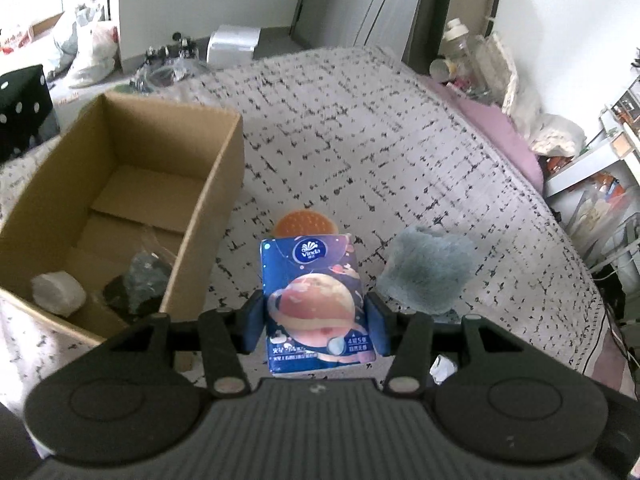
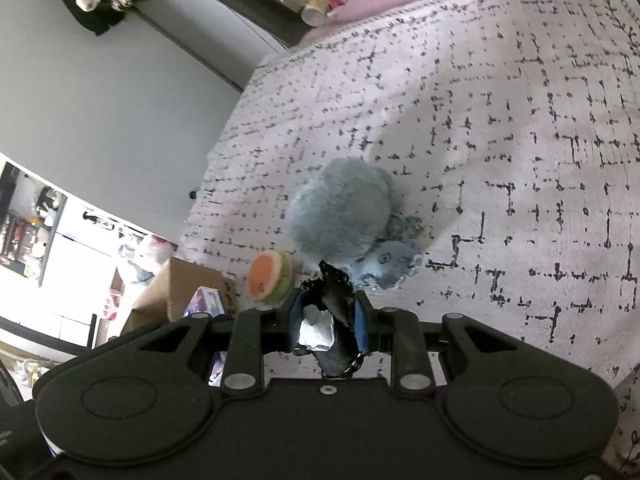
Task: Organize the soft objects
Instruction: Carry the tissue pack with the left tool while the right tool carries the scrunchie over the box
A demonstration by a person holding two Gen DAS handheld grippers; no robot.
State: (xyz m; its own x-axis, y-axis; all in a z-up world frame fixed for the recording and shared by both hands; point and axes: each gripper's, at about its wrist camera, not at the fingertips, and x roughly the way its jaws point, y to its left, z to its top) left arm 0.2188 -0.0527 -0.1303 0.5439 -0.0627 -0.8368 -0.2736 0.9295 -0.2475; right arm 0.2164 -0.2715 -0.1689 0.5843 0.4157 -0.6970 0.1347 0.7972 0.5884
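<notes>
Left tool point(image 1: 318, 322) clamped on tissue pack point(image 1: 316, 304) (held upright), right tool point(image 2: 328, 322) pinching dark cloth point(image 2: 336, 308).

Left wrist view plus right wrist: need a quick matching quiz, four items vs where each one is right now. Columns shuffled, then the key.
Items:
1. tissue pack
2. white roll
3. fluffy blue-grey plush
4. black fabric piece

Places:
A. lying loose on the patterned bedspread
B. clamped in the right gripper
C. inside the cardboard box
D. clamped in the left gripper

Pairs: 1-D, 2-C, 3-A, 4-B
</notes>
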